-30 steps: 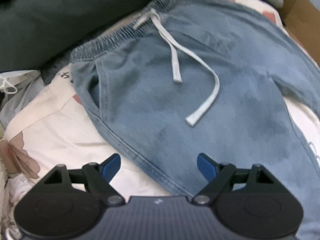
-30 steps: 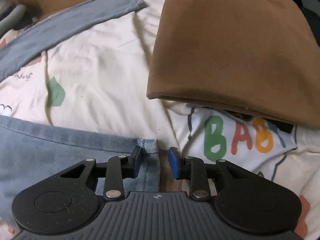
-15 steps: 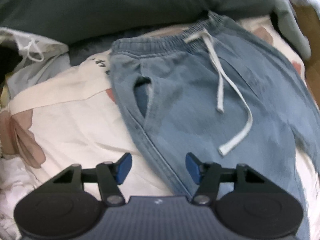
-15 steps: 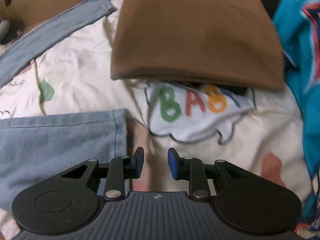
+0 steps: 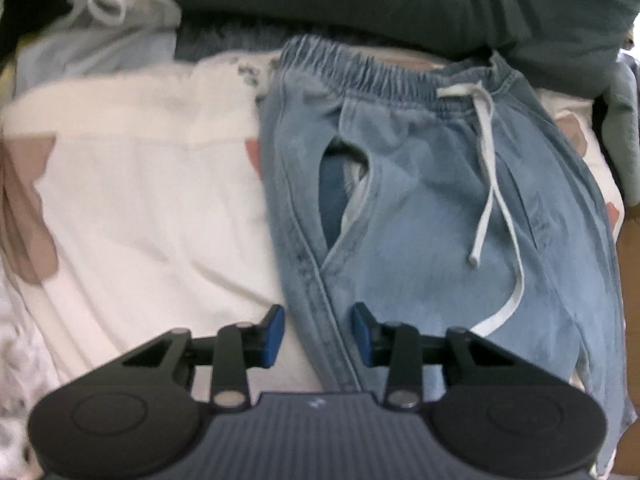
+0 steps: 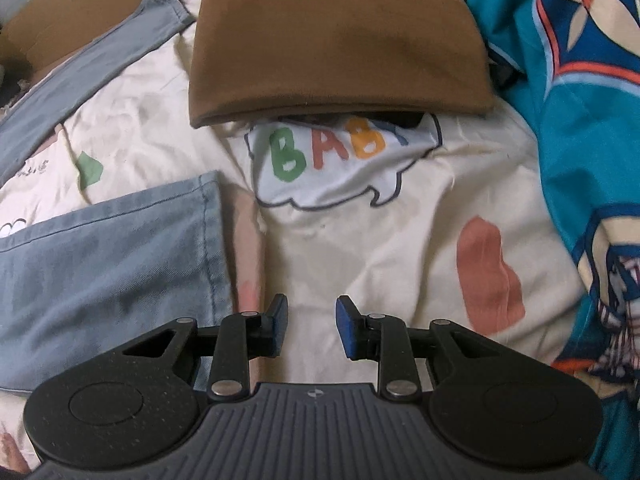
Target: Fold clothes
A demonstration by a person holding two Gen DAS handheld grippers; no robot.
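Left tongs over the side seam of the jeans

The left tongs (image 5: 318,334) point down at light blue jeans (image 5: 420,216) spread on a cream bedsheet (image 5: 152,208). Their jaws have just been closing, and the jeans' outer side seam runs between the blue pads (image 5: 274,334), which do not press it. A white drawstring (image 5: 490,184) trails from the elastic waistband (image 5: 372,70), beside a gaping pocket (image 5: 340,196). Dark green fabric (image 5: 400,0) lies beyond.

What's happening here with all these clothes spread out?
A person holding a gripper in each hand is folding light blue jeans laid on a cream bedsheet. The left gripper, its jaws just closing, straddles the jeans' side seam. The right gripper is open over bare sheet beside a leg hem, holding nothing.
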